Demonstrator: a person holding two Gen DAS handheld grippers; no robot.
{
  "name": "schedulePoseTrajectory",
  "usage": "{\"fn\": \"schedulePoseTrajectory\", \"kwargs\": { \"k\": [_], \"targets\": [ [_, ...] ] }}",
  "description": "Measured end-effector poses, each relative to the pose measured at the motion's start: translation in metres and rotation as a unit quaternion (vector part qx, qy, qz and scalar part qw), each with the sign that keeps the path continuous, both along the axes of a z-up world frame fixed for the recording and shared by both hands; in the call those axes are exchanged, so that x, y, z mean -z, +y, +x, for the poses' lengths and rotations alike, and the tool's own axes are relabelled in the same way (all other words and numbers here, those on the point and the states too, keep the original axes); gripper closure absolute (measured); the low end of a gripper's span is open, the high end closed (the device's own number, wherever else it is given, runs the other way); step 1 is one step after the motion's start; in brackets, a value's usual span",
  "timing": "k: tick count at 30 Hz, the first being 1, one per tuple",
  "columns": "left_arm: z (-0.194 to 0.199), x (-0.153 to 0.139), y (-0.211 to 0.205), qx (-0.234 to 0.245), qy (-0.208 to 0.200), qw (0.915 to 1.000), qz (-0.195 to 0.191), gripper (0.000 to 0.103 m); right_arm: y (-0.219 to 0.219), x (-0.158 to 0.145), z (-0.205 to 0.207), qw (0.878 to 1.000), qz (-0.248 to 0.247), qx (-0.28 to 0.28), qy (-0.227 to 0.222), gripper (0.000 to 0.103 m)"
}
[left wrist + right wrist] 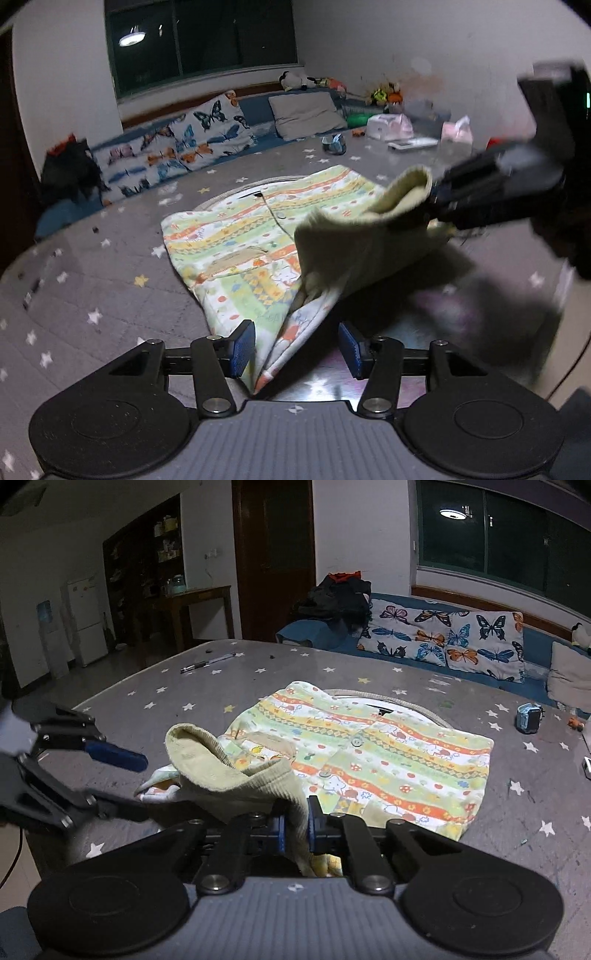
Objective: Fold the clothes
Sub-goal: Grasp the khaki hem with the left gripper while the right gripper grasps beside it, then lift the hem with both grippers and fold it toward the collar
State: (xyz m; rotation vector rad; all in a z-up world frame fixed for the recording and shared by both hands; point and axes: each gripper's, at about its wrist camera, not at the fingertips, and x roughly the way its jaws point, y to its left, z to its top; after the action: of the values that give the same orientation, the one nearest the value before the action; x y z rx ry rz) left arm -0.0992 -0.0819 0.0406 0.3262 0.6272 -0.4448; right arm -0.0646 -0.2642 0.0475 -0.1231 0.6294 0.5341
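Grey star-printed fabric covers the bed (155, 686), which fills the middle of both views. A patterned child's shirt (388, 760) lies spread at centre frame. Butterfly pillows (443, 638) line the blue bench under the dark window (498, 531) at upper right; a pen (207, 662) lies at upper left.

Right gripper (295, 829) has its fingers clamped on the shirt's beige ribbed cuff (207, 764), lifted off the bed. Left gripper (297, 349) holds its fingers apart, astride the shirt's near corner. Motion blur smears the right gripper in the left view, and the shirt's lower right lies in shadow.
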Motion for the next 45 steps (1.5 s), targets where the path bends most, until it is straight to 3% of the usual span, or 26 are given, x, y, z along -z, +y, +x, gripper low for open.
{"fn": "schedulePoseTrajectory", "kwargs": {
  "k": [5,7,9,12,18,25,30,31,33,36,37,43,45],
  "targets": [
    [-0.005,0.018,-0.018,0.021,-0.064,0.993,0.097,0.05,0.001,-0.001,-0.001,1.0,-0.006,0.004,-0.006,0.093],
    [-0.006,0.026,-0.02,0.029,-0.08,0.9875,0.133,0.057,0.002,0.0,-0.003,1.0,-0.008,0.005,-0.009,0.094],
    [-0.007,0.031,-0.021,0.04,-0.089,0.9829,0.156,0.072,0.003,0.0,-0.006,1.0,-0.009,0.006,-0.014,0.095],
    [-0.011,0.032,-0.019,0.056,-0.101,0.9776,0.176,0.093,0.004,0.001,-0.011,1.0,-0.011,0.007,-0.024,0.098],
    [-0.033,0.013,-0.01,0.087,-0.101,0.9764,0.17,0.101,0.003,-0.005,-0.033,0.999,-0.012,-0.002,-0.051,0.099],
    [-0.086,-0.019,0.005,0.134,-0.07,0.9803,0.127,0.102,-0.013,-0.027,-0.086,0.999,-0.02,-0.026,-0.041,0.099],
    [-0.087,-0.004,0.002,0.128,-0.044,0.9846,0.111,0.095,-0.017,-0.03,-0.105,0.999,-0.028,-0.021,-0.036,0.1],
    [-0.087,0.0,0.0,0.126,-0.039,0.9857,0.105,0.091,-0.017,-0.03,-0.106,0.999,-0.028,-0.019,-0.035,0.1],
    [-0.091,0.006,-0.009,0.125,-0.035,0.9866,0.099,0.069,-0.015,-0.031,-0.104,0.999,-0.023,-0.014,-0.036,0.1],
    [-0.102,0.014,-0.023,0.128,-0.067,0.9819,0.122,0.051,-0.016,-0.033,-0.105,0.999,-0.02,-0.011,-0.042,0.099],
    [-0.104,0.018,-0.028,0.126,-0.078,0.9805,0.129,0.05,-0.017,-0.033,-0.105,0.999,-0.02,-0.01,-0.043,0.099],
    [-0.093,0.04,-0.046,0.091,-0.096,0.9799,0.149,0.053,-0.017,-0.033,-0.107,0.999,-0.018,-0.004,-0.045,0.099],
    [-0.088,0.045,-0.047,0.087,-0.099,0.9786,0.157,0.085,-0.017,-0.032,-0.109,0.999,-0.019,-0.002,-0.05,0.099]
  ]
}}
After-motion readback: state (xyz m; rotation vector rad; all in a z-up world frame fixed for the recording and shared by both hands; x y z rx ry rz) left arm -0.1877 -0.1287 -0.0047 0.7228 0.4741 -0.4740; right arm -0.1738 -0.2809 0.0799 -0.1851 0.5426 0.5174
